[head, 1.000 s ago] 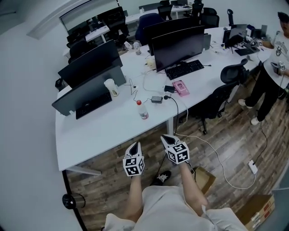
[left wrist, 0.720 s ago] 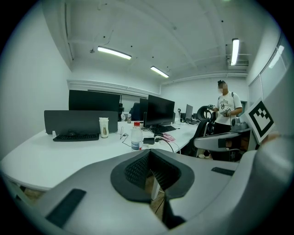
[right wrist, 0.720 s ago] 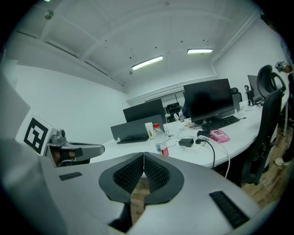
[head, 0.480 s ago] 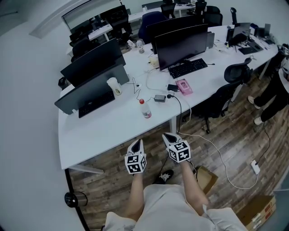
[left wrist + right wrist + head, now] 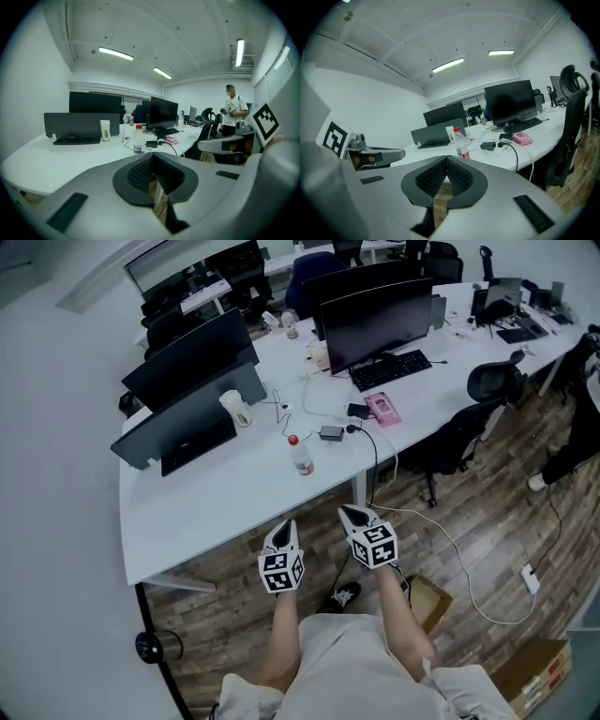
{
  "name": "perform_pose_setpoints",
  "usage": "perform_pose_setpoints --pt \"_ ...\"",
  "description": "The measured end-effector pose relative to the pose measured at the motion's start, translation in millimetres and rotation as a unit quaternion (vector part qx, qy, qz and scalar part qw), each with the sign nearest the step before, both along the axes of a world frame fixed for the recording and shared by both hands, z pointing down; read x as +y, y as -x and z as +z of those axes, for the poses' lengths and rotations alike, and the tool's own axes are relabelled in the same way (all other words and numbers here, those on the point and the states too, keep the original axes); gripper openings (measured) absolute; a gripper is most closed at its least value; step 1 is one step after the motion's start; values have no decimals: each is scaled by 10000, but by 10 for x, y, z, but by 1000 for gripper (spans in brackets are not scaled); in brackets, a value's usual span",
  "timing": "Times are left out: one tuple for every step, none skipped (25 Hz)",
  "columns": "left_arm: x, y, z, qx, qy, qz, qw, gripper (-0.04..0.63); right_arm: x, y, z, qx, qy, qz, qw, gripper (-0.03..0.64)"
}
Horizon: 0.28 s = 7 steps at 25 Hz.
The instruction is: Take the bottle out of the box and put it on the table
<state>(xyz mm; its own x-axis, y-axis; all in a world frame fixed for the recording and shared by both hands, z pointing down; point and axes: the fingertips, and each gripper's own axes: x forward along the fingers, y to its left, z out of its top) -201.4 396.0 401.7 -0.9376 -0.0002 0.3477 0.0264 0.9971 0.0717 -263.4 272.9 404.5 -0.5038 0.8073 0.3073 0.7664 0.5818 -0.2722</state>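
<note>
Plastic bottle [image 5: 300,457], red-capped, is standing upright on the white table [image 5: 187,512], unmoved over the last second. Left gripper [image 5: 288,526] and right gripper [image 5: 347,512] are both staying clenched and empty, hanging short of the table edge. Judgement: placement is appearing complete.

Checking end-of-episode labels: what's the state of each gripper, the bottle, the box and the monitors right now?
left gripper: shut, empty
right gripper: shut, empty
bottle: upright on the table, red cap on
box: on the floor, open or shut unclear
monitors: screens dark
</note>
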Motion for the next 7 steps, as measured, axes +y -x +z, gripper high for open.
perform_pose_setpoints --pt "0 4 11 8 -4 1 10000 14 5 2 11 5 -4 -5 10000 39" --pt "1 3 19 15 -8 0 10000 14 10 0 20 9 -6 -7 10000 40" --pt "3 4 22 14 -12 -3 10000 14 12 1 23 9 -10 -8 10000 40" --pt "4 9 20 8 -18 -9 10000 14 13 7 20 4 -13 -9 10000 40" --pt "6 15 15 0 -23 -15 10000 14 12 15 14 -3 -15 -10 10000 40" --pt "7 21 9 -7 -27 -22 10000 14 11 24 7 -9 -17 -12 10000 40" --pt "9 26 4 -13 -31 -29 10000 14 10 32 1 -15 -18 -15 10000 40"
